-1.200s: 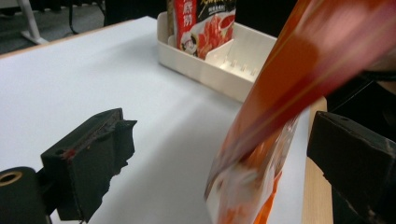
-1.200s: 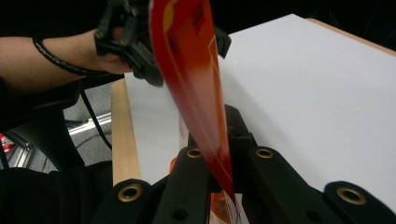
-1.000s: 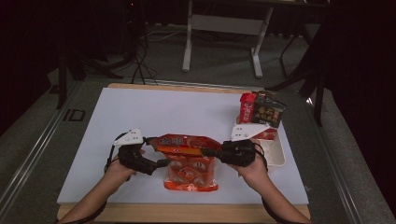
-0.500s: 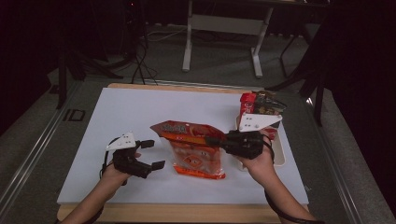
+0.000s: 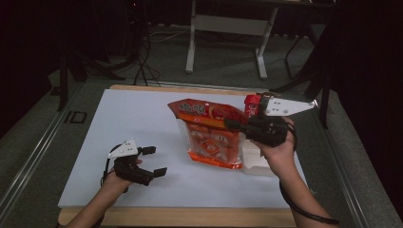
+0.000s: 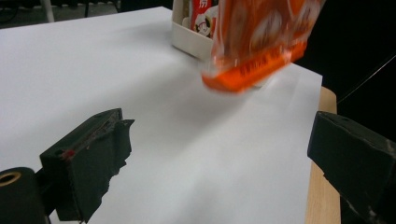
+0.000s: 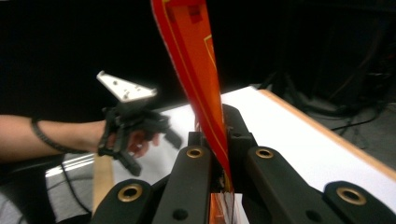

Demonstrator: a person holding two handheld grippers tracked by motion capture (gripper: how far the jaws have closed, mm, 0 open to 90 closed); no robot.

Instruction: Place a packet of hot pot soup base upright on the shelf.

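Glossy plastic snack bag [image 5: 211, 133], matt white table cover [image 5: 142, 118], wooden table edge [image 5: 190, 216]

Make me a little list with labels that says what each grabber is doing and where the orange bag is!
left gripper: open, holds nothing, low over the white table
right gripper: shut on the bag's edge
orange snack bag: lifted, hanging upright, bottom edge near the table
white tray: on the table's right side, behind the bag
red packet: standing at the tray's far end
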